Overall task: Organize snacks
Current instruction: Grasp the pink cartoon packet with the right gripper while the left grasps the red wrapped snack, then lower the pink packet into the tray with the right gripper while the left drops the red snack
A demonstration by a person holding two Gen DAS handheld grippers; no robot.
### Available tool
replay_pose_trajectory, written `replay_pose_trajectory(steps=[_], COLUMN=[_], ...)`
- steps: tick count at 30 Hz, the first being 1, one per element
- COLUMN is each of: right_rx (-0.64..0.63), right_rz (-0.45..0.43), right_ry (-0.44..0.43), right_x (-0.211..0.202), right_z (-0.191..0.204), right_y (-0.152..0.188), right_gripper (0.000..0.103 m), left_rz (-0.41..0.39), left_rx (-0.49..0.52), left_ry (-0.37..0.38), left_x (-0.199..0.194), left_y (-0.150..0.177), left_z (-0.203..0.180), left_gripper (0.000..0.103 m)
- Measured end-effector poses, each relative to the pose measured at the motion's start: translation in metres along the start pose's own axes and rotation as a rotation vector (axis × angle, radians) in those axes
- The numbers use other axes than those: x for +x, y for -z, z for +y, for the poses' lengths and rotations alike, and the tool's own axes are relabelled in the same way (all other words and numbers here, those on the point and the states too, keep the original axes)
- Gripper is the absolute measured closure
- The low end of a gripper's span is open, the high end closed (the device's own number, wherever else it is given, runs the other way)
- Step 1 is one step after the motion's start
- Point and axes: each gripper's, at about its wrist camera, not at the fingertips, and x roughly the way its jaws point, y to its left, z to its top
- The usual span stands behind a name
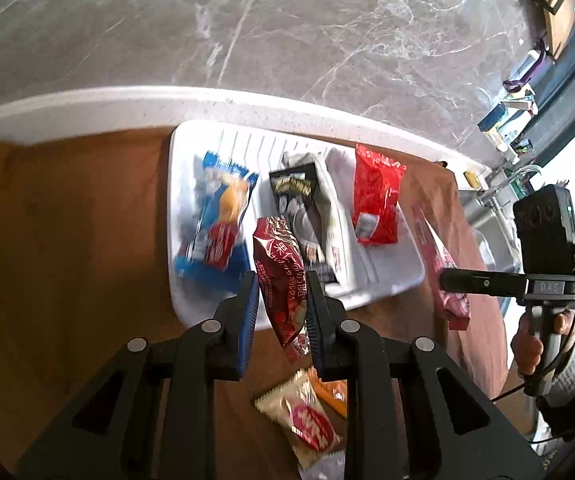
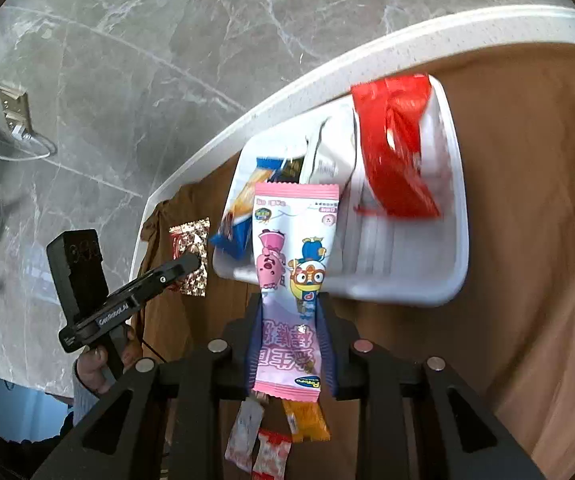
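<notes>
Left wrist view: left claw (image 1: pixel 281 304) pinches a crinkly maroon packet (image 1: pixel 281 276); right claw (image 2: pixel 289 336) grips a glossy pink packet (image 2: pixel 293 264) near the ribbed white tray (image 1: pixel 383 280).

I've got a dark red snack pack (image 1: pixel 281 280) and a pink cartoon one (image 2: pixel 293 280) dangling just short of the white tray (image 1: pixel 387 284), where blue (image 1: pixel 217 220), black (image 1: pixel 301 216) and red (image 1: pixel 375 200) packs lie.

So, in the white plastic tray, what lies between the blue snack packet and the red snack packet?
A black snack packet lies between the blue snack packet and the red snack packet in the white plastic tray; the left wrist view shows it best.
</notes>
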Motion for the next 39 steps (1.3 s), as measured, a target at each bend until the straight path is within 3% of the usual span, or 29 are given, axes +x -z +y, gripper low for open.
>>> replay_pose_trajectory(steps=[12, 23, 28, 33, 39], right_rx=[-0.005, -0.002, -0.024, -0.082, -0.145], right_rz=[-0.003, 0.002, 0.002, -0.017, -0.061], right_ry=[0.021, 0.064, 0.109, 0.171, 0.223], right_x=[0.029, 0.054, 0.064, 0.065, 0.057], right_z=[-0.013, -0.026, -0.025, -0.015, -0.002], right_y=[-0.047, -0.066, -0.068, -0.067, -0.064], right_gripper=[0.075, 0.075, 0.074, 0.069, 0.063], left_rz=[0.019, 0.037, 0.036, 0.033, 0.006], left_rx=[0.044, 0.051, 0.064, 0.114, 0.145], left_ry=[-0.020, -0.046, -0.094, -0.181, -0.233], left_x=[0.044, 0.073, 0.082, 0.087, 0.082], left_y=[-0.039, -0.042, -0.042, -0.042, -0.041], left_z=[-0.005, -0.004, -0.005, -0.013, -0.022], left_gripper=[0.082, 0.082, 0.082, 0.082, 0.080])
